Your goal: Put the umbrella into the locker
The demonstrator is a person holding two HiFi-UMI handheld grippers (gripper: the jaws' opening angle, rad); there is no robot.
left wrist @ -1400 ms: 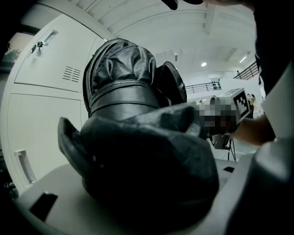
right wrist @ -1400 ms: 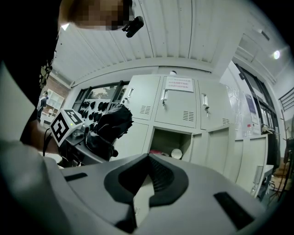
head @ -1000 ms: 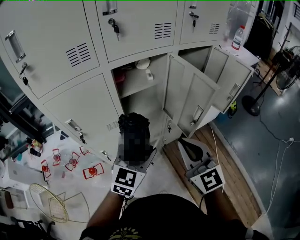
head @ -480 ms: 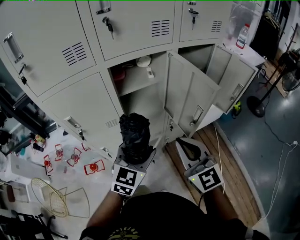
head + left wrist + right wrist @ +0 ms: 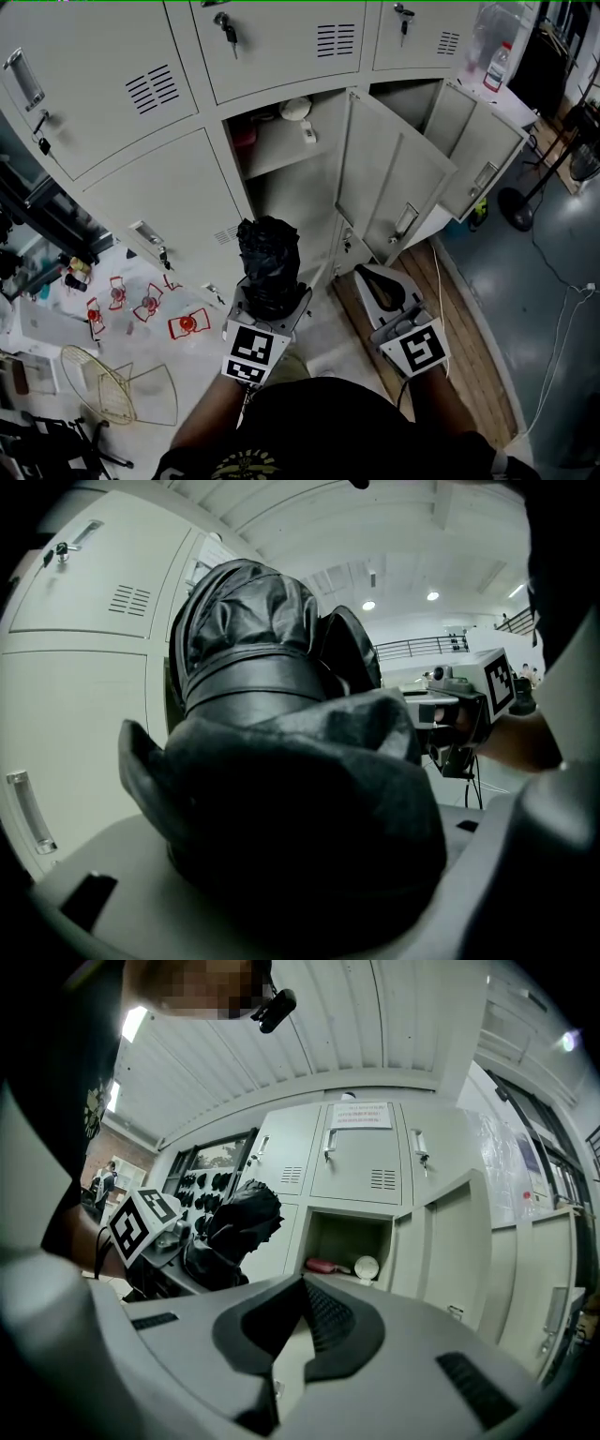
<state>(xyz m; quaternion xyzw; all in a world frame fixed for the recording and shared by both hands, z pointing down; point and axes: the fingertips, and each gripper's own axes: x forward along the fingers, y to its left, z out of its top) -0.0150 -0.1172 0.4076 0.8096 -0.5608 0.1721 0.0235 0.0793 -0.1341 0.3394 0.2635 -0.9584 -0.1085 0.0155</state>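
Two doors stand open on the grey lockers [image 5: 169, 197] ahead of you: one door [image 5: 389, 187] in the middle and a second door [image 5: 483, 155] to its right. The open compartment [image 5: 286, 206] left of the middle door has a shelf [image 5: 277, 157] bearing a white round thing [image 5: 295, 109] and a red thing [image 5: 242, 133]. Your left claw [image 5: 273, 292] grips the black folded umbrella [image 5: 269, 255], held in front of that compartment, outside it. Your right claw [image 5: 378, 284], just to the right, is closed on nothing. Below, a wooden strip [image 5: 464, 347] borders the dark grey floor [image 5: 562, 234], where a white cable [image 5: 555, 342] trails. A wire basket [image 5: 94, 398] lies near left. A bottle [image 5: 496, 66] stands far right.
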